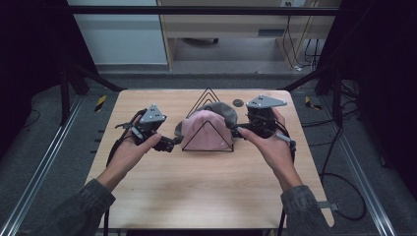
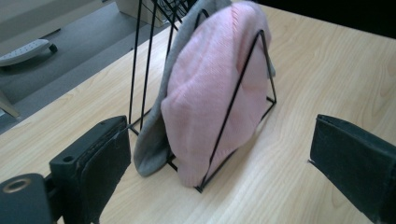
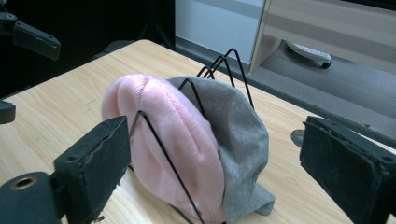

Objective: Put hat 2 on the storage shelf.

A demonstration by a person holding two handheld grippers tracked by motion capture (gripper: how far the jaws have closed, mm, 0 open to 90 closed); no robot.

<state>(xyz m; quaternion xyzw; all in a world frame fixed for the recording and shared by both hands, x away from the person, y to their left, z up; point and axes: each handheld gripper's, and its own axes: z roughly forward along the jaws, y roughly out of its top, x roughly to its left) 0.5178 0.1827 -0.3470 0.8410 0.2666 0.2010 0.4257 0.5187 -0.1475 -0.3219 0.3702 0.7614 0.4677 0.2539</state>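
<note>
So both claws are spread wide with nothing pinched. The left gripper (image 1: 169, 142) is held low at the near left of the wire rack (image 1: 208, 96), jaws gaping toward it but apart from it. The right gripper (image 1: 235, 129) is parked just at the rack's right side, jaws wide too, cloth seen between them but not pressed. Each one is gripped by a hand with the forearm angled in from the near edge. The pink hat (image 1: 205, 131) is slotted in the front of the rack, mid-table (image 1: 196, 191), and the grey hat (image 1: 223, 112) is tucked right behind it.
</note>
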